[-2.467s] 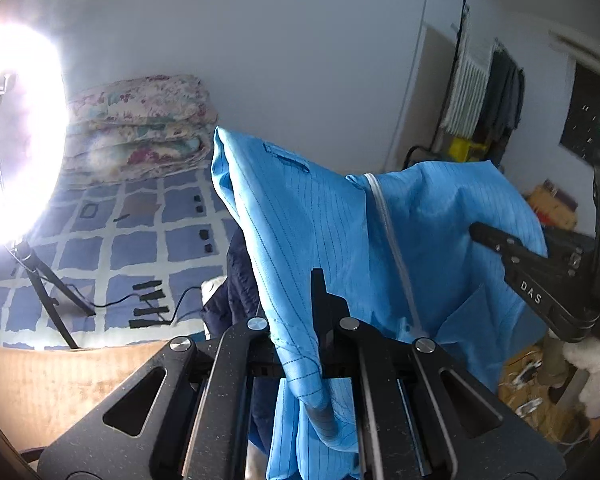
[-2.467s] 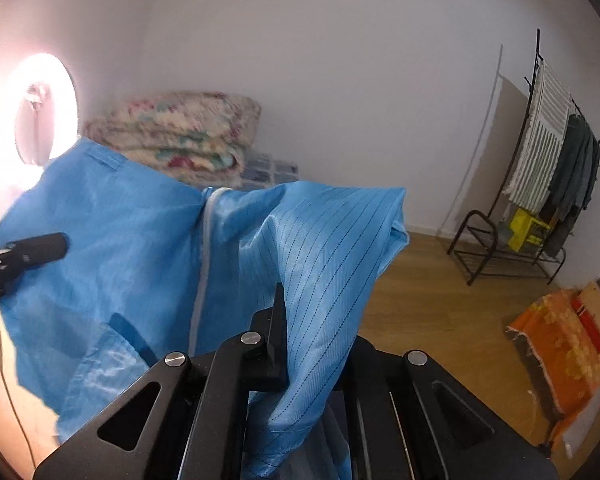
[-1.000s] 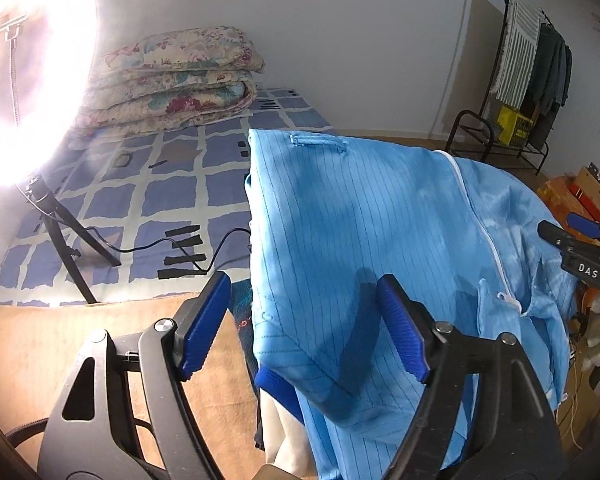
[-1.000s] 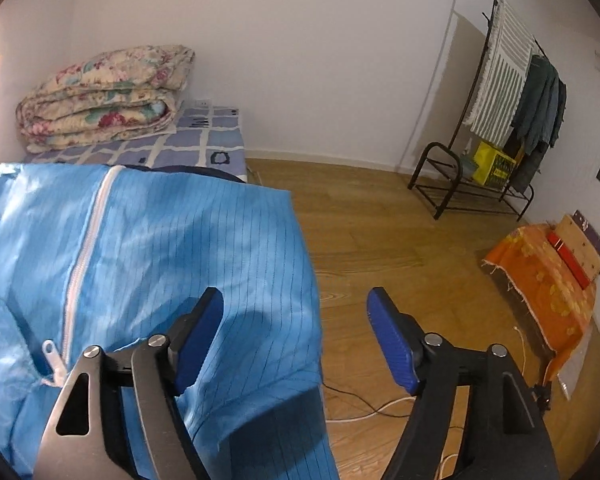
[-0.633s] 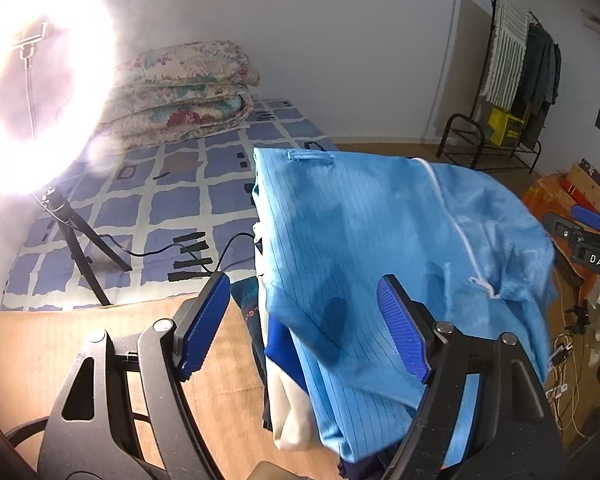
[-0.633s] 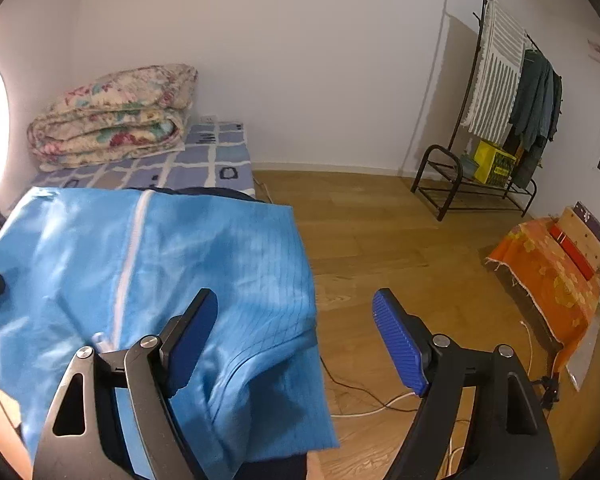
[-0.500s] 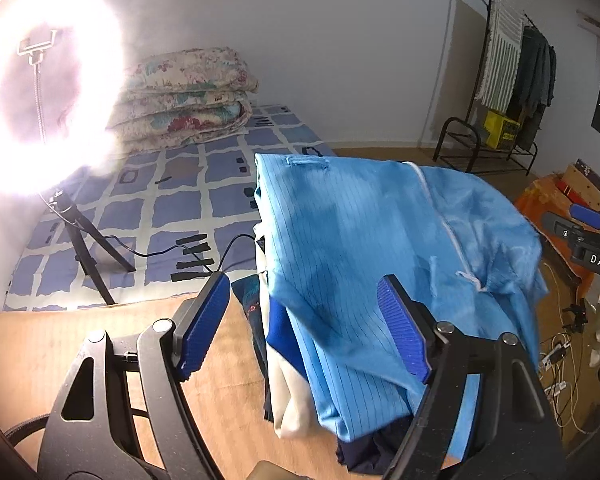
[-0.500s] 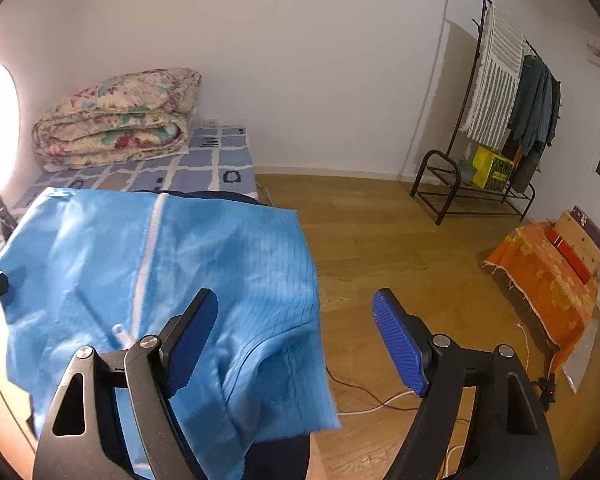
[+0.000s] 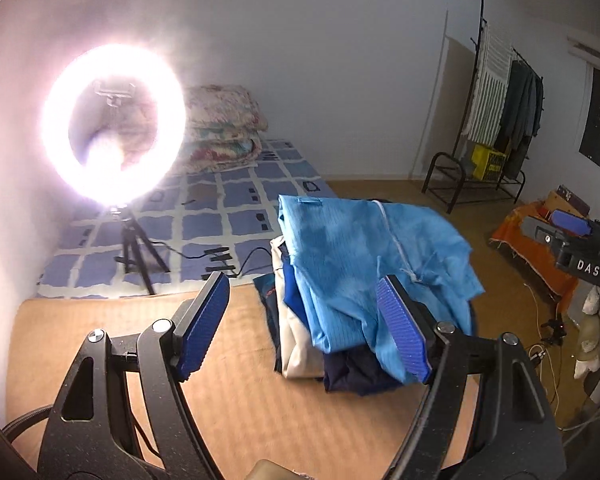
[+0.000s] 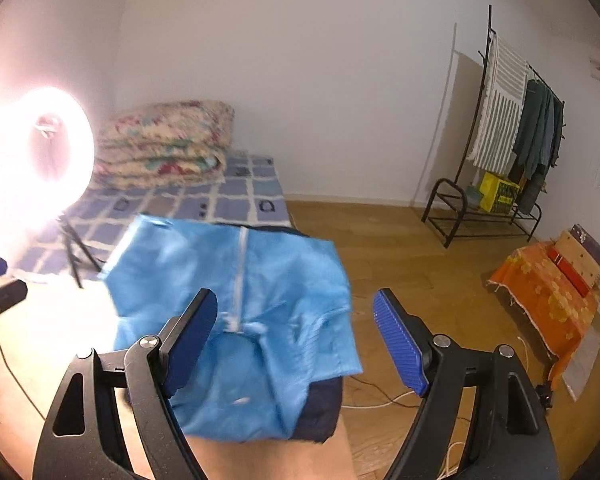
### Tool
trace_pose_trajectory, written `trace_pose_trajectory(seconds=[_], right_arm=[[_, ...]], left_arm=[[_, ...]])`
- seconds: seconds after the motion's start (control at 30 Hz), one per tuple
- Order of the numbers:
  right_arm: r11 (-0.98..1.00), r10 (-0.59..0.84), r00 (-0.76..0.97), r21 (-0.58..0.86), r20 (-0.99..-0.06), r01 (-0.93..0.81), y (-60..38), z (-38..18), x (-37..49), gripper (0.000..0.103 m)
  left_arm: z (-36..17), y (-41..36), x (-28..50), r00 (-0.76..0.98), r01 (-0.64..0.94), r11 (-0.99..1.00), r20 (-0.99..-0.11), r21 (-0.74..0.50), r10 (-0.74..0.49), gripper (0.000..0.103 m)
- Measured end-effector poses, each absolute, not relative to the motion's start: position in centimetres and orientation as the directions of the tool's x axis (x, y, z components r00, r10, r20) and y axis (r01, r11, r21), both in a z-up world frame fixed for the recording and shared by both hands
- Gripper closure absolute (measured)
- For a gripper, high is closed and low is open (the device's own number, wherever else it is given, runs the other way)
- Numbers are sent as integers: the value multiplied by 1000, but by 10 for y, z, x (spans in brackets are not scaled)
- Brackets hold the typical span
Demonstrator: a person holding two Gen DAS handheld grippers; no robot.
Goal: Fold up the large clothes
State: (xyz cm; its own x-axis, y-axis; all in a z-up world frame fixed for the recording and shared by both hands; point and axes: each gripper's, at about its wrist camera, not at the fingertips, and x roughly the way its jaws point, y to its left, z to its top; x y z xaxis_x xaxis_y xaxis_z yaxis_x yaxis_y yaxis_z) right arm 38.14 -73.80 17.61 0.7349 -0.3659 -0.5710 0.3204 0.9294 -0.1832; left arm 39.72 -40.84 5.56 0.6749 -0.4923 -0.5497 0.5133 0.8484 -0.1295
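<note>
Both grippers stand with their jaws spread wide and nothing pressed between the blue ribbed pads. Left gripper (image 9: 304, 328) hangs above a tan wooden worktop (image 9: 100, 340), and the bright blue pin-striped garment with a white zip (image 9: 364, 256) lies ahead of it, toward 1 o'clock, partly behind its right-hand pad and clear of both pads. That garment tops a small heap: a cream cloth (image 9: 296, 344) and a dark navy cloth (image 9: 352, 372) peek out beneath its near edge.

Right gripper (image 10: 294, 338) looks down on the same blue garment at 11 o'clock, the zip running away from the camera and a blue flap hanging over the navy layer at the worktop's edge; no pad touches the fabric.

At 10 o'clock in the left view a glaring ring light on a black tripod (image 9: 112, 124) stands before a blue-checked mattress (image 9: 240, 200) bearing folded floral quilts (image 9: 224, 128). At 2 o'clock a black clothes rack (image 9: 496, 120) stands by the wall, on the wooden floor.
</note>
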Motion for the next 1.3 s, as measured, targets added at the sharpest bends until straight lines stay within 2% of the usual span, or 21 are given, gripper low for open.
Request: trace_pose_trajectory(seconds=[0.2, 0.27, 0.33, 0.5, 0.6, 0.73, 0.83, 1.03, 1.3], right_arm=[[943, -326, 768, -137, -551, 302, -703, 205, 341, 22], [946, -318, 774, -130, -548, 297, -692, 210, 330, 22], [949, -309, 778, -123, -546, 290, -680, 215, 316, 22], [959, -274, 792, -88, -546, 271, -654, 219, 287, 22], [958, -276, 795, -83, -540, 276, -636, 216, 267, 22], [968, -237, 809, -60, -538, 243, -610, 206, 236, 22], [971, -231, 817, -75, -529, 226, -593, 197, 217, 21], [981, -189, 819, -65, -542, 183, -564, 177, 188, 21], [981, -180, 829, -29, -530, 194, -530, 142, 157, 21]], left_arm=[[91, -364, 339, 704, 516, 851, -516, -102, -488, 23], [99, -351, 321, 709, 520, 849, -508, -92, -489, 22], [107, -333, 297, 719, 524, 848, -494, -78, -489, 16], [113, -299, 251, 728, 542, 839, -474, -45, -495, 15], [111, -278, 225, 728, 547, 836, -469, -43, -500, 14], [104, -250, 192, 740, 537, 843, -457, -42, -494, 2], [96, -233, 168, 752, 530, 848, -451, -17, -480, 1], [75, -203, 134, 750, 513, 857, -459, -54, -477, 0], [53, -179, 117, 763, 478, 878, -479, -35, -435, 0]])
